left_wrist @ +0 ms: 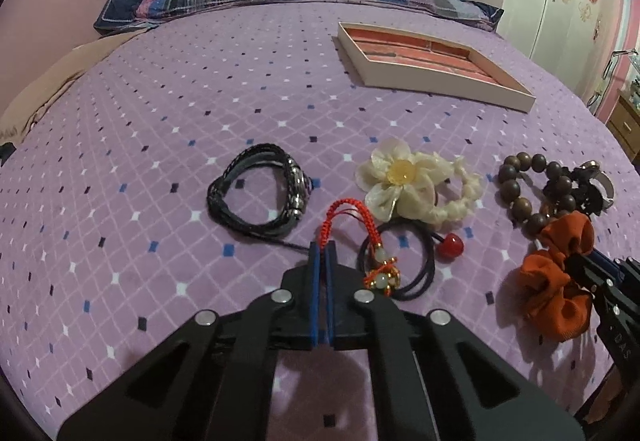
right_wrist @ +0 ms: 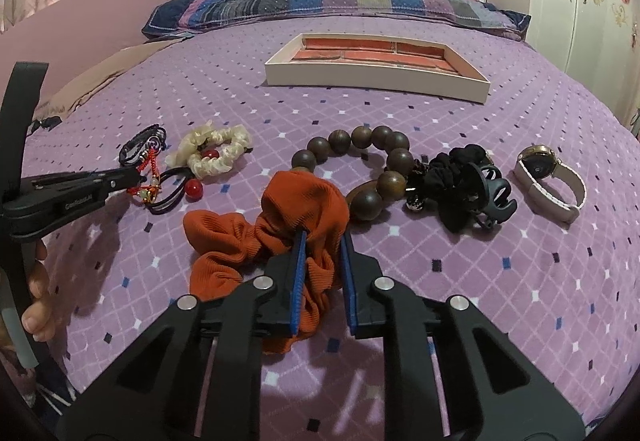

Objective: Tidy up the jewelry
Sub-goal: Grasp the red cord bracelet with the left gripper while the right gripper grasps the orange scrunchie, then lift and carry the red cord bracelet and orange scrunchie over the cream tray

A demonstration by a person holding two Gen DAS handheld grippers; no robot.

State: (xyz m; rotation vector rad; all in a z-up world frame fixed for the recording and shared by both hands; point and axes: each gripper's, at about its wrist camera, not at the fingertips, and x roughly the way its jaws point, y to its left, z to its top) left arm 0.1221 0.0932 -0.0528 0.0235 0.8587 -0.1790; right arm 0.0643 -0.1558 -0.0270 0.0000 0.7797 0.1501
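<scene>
right gripper (right_wrist: pixel 323 241) pinching orange scrunchie (right_wrist: pixel 256 237), part hidden | left gripper (left_wrist: pixel 323 247) clamped on red cord bracelet (left_wrist: pixel 344 217)

Right gripper (right_wrist: pixel 324 237) fingers (right_wrist: pixel 298 273) pinch an orange scrunchie (right_wrist: pixel 256 237) on the purple bedspread (right_wrist: pixel 480 281); left gripper (right_wrist: pixel 134 171) grips a red braided charm (right_wrist: pixel 146 177); compartmented tray (right_wrist: pixel 376 81) beyond.

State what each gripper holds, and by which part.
Left gripper pinches the red braided cord bracelet by its cord loop. Right gripper clamps the orange scrunchie by a fabric fold.
</scene>
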